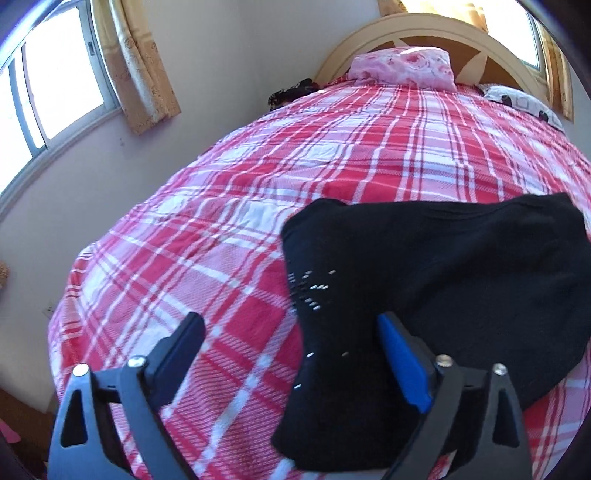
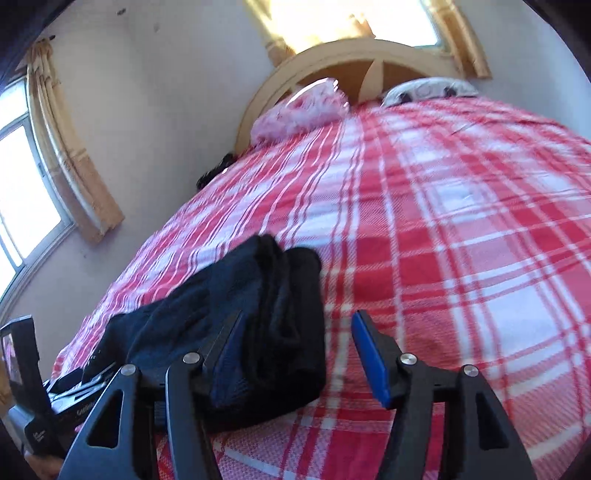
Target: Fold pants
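Note:
Black pants (image 1: 424, 280) lie folded in a bundle on the red and white plaid bed cover (image 1: 258, 192). In the left wrist view my left gripper (image 1: 291, 336) is open, its jaws wide apart, at the bundle's left edge; part of the pants lies between the fingers. In the right wrist view the pants (image 2: 240, 314) lie at lower left. My right gripper (image 2: 295, 332) is open at the bundle's right edge, its left finger against the cloth. The left gripper's body (image 2: 33, 402) shows at the far left edge.
A pink floral pillow (image 1: 402, 66) and a patterned white pillow (image 1: 524, 103) lie by the wooden headboard (image 1: 424, 33). A dark item (image 1: 291, 92) sits at the bed's far left edge. Curtained windows (image 1: 55, 74) are on the left wall. Open bed cover stretches beyond the pants.

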Tool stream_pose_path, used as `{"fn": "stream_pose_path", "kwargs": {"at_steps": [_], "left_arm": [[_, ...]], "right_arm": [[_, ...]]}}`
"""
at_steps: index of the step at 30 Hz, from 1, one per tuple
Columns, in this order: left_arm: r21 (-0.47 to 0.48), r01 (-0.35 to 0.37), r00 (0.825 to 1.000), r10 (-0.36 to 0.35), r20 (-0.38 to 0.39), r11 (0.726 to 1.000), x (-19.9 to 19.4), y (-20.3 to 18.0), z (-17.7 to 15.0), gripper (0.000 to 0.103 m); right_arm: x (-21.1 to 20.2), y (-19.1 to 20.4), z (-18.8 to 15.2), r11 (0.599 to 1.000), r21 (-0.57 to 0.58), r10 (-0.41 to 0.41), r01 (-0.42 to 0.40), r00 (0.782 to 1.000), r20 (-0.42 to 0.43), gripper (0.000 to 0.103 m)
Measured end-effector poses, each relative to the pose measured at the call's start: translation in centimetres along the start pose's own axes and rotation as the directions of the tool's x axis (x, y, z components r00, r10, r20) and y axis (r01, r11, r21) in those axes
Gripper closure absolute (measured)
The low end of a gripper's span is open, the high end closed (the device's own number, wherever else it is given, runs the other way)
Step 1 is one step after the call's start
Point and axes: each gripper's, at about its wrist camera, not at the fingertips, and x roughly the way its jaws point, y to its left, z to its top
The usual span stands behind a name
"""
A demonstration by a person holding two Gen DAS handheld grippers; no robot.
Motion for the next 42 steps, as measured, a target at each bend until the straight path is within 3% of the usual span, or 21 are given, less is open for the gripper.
{"fn": "stream_pose_path", "kwargs": {"at_steps": [5, 9, 10, 12, 13, 16, 20, 26, 28, 30, 33, 38, 42], "left_arm": [[-0.058, 0.050, 0.998, -0.052, -0.028, 0.997, -0.7, 2.7, -0.6, 0.000], [-0.097, 0.015, 1.000, -0.012, 0.026, 0.995, -2.5, 4.0, -0.4, 0.002], [-0.111, 0.000, 0.999, 0.006, 0.050, 0.994, -3.2, 4.2, -0.2, 0.005], [-0.127, 0.000, 0.997, 0.010, 0.081, 0.992, -4.1, 4.3, 0.0, 0.007], [-0.127, 0.007, 0.996, 0.004, 0.093, 0.992, -4.4, 4.2, 0.2, 0.009], [-0.089, 0.036, 0.993, -0.025, 0.117, 0.995, -5.1, 2.6, 0.4, 0.011], [-0.031, 0.076, 0.994, -0.073, 0.085, 0.997, -4.4, -0.4, 0.0, 0.012], [-0.005, 0.059, 0.998, -0.059, -0.007, 0.998, -2.2, -1.7, -1.8, 0.018], [-0.014, 0.066, 0.998, -0.066, 0.000, 0.998, -2.3, -1.3, -2.1, 0.014], [-0.018, 0.053, 0.999, -0.053, -0.001, 0.998, -2.4, -1.0, -2.2, 0.009], [-0.027, 0.066, 0.998, -0.066, -0.007, 0.997, -2.6, -0.7, -2.4, 0.008], [-0.047, 0.083, 0.996, -0.084, -0.017, 0.995, -3.2, 0.1, -3.3, 0.006], [-0.042, 0.091, 0.995, -0.092, -0.024, 0.995, -4.0, 0.4, -3.7, 0.006]], "right_arm": [[-3.1, 0.6, 0.0, 0.993, -0.043, -0.100, 0.105, 0.988, 0.118, 0.042], [-5.3, 4.6, -0.2, 0.961, -0.261, -0.040, 0.093, 0.979, 0.200, 0.043], [-5.3, 5.5, -0.3, 0.949, -0.306, -0.017, 0.075, 0.982, 0.190, 0.045], [-4.7, 7.3, -0.8, 0.919, -0.394, 0.044, 0.011, 0.991, 0.130, 0.067], [-4.2, 7.8, -1.0, 0.911, -0.411, 0.056, -0.013, 0.994, 0.092, 0.070], [-2.0, 8.0, -1.7, 0.907, -0.419, 0.042, -0.050, 0.999, -0.028, 0.071], [0.5, 6.7, -2.5, 0.925, -0.376, -0.011, -0.052, 0.987, -0.162, 0.071], [0.5, 5.9, -2.6, 0.937, -0.340, 0.020, -0.082, 0.983, -0.182, 0.071], [0.5, 6.2, -2.8, 0.931, -0.357, 0.015, -0.080, 0.983, -0.180, 0.067], [0.6, 6.6, -3.0, 0.924, -0.370, 0.031, -0.101, 0.981, -0.189, 0.054], [0.9, 7.3, -3.4, 0.906, -0.408, 0.031, -0.111, 0.980, -0.197, 0.041], [1.0, 8.5, -4.2, 0.871, -0.484, -0.018, -0.078, 0.981, -0.191, 0.034], [0.8, 8.6, -4.3, 0.867, -0.493, -0.026, -0.073, 0.981, -0.192, 0.033]]}}
